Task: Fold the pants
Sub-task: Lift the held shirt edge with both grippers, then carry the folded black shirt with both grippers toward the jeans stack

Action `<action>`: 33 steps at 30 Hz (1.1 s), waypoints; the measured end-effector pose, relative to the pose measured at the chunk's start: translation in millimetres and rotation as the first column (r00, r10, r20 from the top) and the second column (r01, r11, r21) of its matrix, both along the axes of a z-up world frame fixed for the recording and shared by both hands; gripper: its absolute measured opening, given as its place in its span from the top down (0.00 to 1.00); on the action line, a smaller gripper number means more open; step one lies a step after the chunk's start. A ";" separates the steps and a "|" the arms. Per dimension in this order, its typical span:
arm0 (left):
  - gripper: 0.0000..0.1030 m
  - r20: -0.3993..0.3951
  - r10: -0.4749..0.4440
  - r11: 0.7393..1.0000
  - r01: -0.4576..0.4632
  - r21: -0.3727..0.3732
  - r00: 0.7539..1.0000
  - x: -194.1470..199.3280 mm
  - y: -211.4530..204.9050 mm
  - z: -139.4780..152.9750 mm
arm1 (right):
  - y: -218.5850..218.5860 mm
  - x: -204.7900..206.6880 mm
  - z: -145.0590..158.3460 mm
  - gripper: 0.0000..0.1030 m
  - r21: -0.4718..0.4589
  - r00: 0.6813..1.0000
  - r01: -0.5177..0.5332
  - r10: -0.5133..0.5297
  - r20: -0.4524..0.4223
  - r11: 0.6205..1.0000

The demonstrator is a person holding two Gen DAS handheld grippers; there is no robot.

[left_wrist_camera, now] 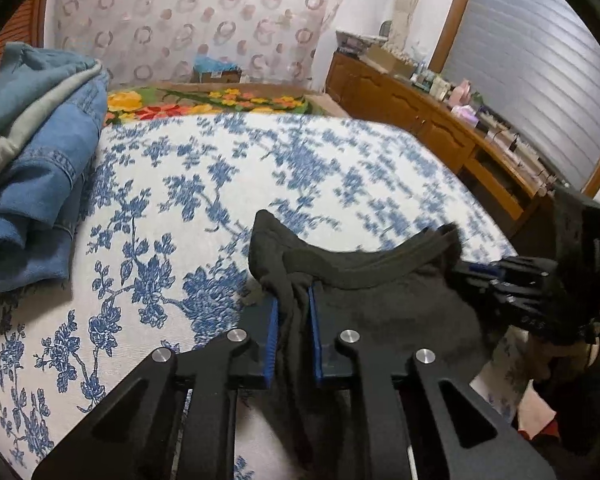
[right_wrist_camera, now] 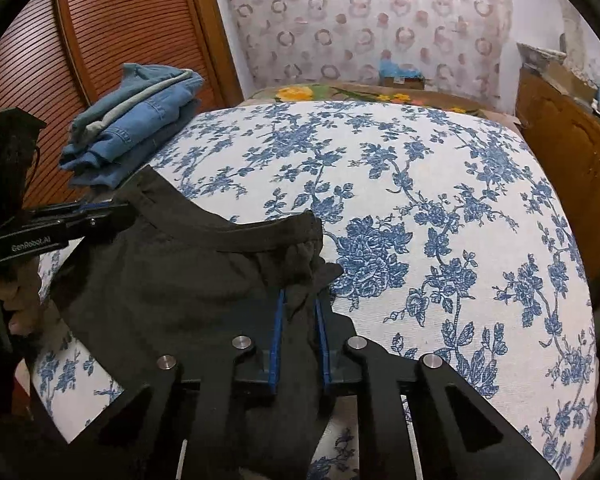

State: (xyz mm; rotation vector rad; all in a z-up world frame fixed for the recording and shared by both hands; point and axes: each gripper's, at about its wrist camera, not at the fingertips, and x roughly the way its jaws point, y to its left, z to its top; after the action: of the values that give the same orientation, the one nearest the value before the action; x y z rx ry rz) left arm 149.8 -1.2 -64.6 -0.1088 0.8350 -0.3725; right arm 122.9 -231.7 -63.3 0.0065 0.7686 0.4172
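Observation:
The black pants [left_wrist_camera: 384, 300] hang stretched by their waistband between my two grippers, above the near edge of the bed. My left gripper [left_wrist_camera: 293, 300] is shut on one bunched end of the waistband. My right gripper [right_wrist_camera: 300, 300] is shut on the other end of the black pants [right_wrist_camera: 172, 284]. The right gripper shows at the right of the left wrist view [left_wrist_camera: 476, 270]. The left gripper shows at the left of the right wrist view [right_wrist_camera: 112, 210]. The legs hang down out of sight.
The bed has a white cover with blue flowers [right_wrist_camera: 420, 184]. A pile of folded blue jeans [right_wrist_camera: 136, 120] lies at its far left, also in the left wrist view [left_wrist_camera: 40, 168]. A wooden dresser [left_wrist_camera: 440, 128] with bottles stands to the right. A wooden slatted door [right_wrist_camera: 100, 40] is on the left.

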 end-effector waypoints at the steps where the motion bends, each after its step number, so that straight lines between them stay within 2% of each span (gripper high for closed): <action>1: 0.86 0.006 -0.002 1.000 0.002 -0.007 1.000 -2.1 -0.8 3.8 | -1.0 -0.3 2.5 0.88 0.010 1.000 -0.001 0.001 0.006 1.000; 5: 0.87 0.042 -0.022 1.000 0.023 -0.021 0.999 -6.0 -5.3 23.2 | -5.7 -3.5 22.7 0.89 0.052 0.999 -0.013 0.010 0.049 0.999; 15: 0.87 0.136 -0.032 0.999 0.033 -0.005 0.990 3.6 -4.6 74.1 | -4.3 0.1 71.8 0.89 0.058 0.989 -0.026 0.017 0.148 0.998; 33: 0.87 0.211 0.017 1.000 -0.018 0.001 0.977 28.2 26.6 123.7 | 16.0 41.2 120.8 0.89 0.038 0.968 -0.103 0.091 0.233 0.994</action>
State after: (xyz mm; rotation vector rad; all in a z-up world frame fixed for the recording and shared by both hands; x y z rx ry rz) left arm 178.0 25.3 59.1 -0.0723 0.6242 -0.3592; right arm 164.1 -215.6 57.5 -0.0327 0.5295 0.5208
